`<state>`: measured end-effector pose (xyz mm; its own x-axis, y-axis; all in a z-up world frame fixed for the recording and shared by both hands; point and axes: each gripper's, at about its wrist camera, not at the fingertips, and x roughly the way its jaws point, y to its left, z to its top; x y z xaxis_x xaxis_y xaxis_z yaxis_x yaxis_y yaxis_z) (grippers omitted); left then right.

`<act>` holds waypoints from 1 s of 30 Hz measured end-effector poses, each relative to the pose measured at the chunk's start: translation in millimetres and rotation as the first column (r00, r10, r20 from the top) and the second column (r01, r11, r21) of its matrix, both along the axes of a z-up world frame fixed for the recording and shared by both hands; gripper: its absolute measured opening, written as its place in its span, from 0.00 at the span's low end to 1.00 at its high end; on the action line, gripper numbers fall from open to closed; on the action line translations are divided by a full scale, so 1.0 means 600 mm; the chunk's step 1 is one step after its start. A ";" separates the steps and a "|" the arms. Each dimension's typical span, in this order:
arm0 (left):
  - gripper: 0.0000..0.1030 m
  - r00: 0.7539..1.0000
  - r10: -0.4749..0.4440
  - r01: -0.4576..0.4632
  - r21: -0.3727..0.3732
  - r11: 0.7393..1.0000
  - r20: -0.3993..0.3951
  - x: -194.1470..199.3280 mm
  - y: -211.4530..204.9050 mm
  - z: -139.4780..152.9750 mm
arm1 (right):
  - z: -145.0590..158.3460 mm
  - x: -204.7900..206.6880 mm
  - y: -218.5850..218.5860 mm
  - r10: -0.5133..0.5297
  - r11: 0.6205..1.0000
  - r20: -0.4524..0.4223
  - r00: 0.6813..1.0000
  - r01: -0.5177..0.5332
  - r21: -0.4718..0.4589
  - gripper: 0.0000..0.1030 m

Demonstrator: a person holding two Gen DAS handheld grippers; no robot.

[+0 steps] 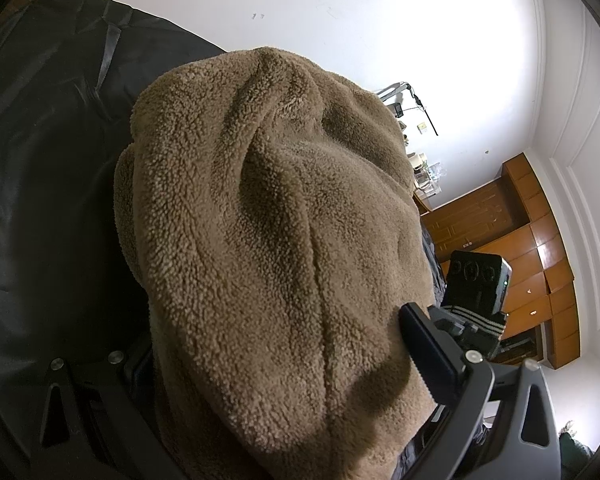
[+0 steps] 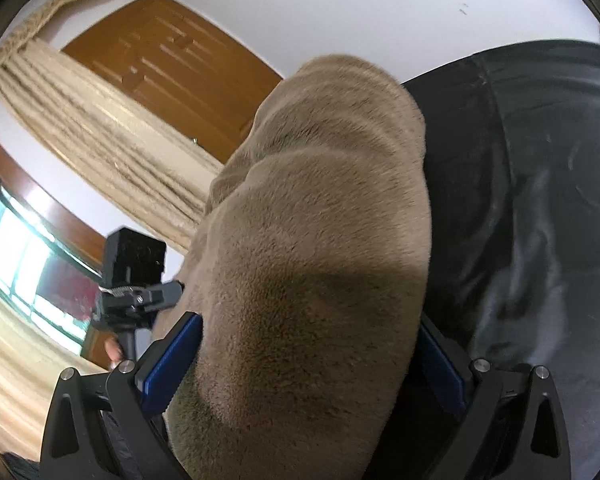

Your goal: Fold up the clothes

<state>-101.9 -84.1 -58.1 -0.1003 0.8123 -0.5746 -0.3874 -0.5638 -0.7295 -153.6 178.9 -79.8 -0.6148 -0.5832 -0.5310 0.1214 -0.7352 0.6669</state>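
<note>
Containers: none are shown in either view; the wooden cabinets (image 1: pixel 540 264) at the far right of the left wrist view are seen closed, and their contents cannot be told.

Garment: a brown fleece garment (image 1: pixel 276 240) is held up in the air, filling the middle of both views; the black shiny lining or outer side of the same coat (image 1: pixel 48 160) is seen to the left of the fleece in the left wrist view and to the right of it in the right wrist view.

Left gripper (image 1: pixel 284 412): its jaws are spread around a thick bunch of the fleece; one dark finger (image 1: pixel 428 348) is pressed against the right side of the fabric, while the other finger is hidden under the cloth.

Right gripper (image 2: pixel 312 364): the fleece is clamped between its two blue pads (image 2: pixel 172 360), which are kept wide apart by the bulk of the cloth.

Other gripper in view: the camera block of the left gripper is seen at the left of the right wrist view, with a fingertip of the person's hand (image 2: pixel 112 350) just below it.

Background: a cream curtain (image 2: pixel 100 128), a wooden door (image 2: pixel 180 60) and a white wall (image 1: pixel 340 12) are seen beyond.
</note>
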 end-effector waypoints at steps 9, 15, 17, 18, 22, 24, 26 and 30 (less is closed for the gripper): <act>0.99 1.000 -0.005 0.005 -0.001 1.000 -0.006 -0.001 -0.008 -0.002 | -0.002 -0.010 -0.018 0.025 0.999 0.000 1.000 -0.025 0.031 0.99; 0.99 1.000 -0.007 0.007 -0.001 1.000 -0.015 0.005 -0.016 0.001 | 0.003 -0.009 -0.029 0.020 0.999 -0.004 1.000 -0.020 0.051 0.90; 0.99 1.000 0.003 -0.003 -0.009 1.000 -0.019 0.006 -0.014 0.002 | 0.010 -0.002 -0.037 0.007 0.997 -0.019 1.000 -0.005 0.078 0.81; 0.92 1.000 0.009 -0.010 -0.019 1.000 -0.021 0.006 -0.013 0.002 | 0.013 0.001 -0.040 0.000 0.996 -0.026 1.000 0.002 0.091 0.76; 0.73 1.000 0.024 -0.024 -0.034 0.999 -0.007 0.006 -0.014 0.002 | 0.027 0.015 -0.056 -0.025 0.989 -0.058 0.998 0.033 0.144 0.63; 0.68 1.000 0.029 -0.030 -0.036 0.999 -0.011 0.008 -0.014 0.006 | 0.034 0.021 -0.063 -0.037 0.984 -0.074 0.997 0.049 0.170 0.57; 0.66 0.999 0.028 -0.031 -0.052 0.998 -0.041 0.016 -0.008 0.018 | 0.042 0.030 -0.070 -0.048 0.979 -0.092 0.995 0.065 0.195 0.54; 0.65 0.998 0.010 -0.013 -0.054 0.998 -0.064 0.036 0.019 0.034 | 0.068 0.060 -0.073 -0.071 0.967 -0.136 0.988 0.102 0.234 0.53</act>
<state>-80.2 -73.0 -37.9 -0.1471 0.7785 -0.6101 -0.4254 -0.6067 -0.6716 -117.6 135.2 -39.1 -0.7276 -0.3902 -0.5642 0.1219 -0.8829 0.4534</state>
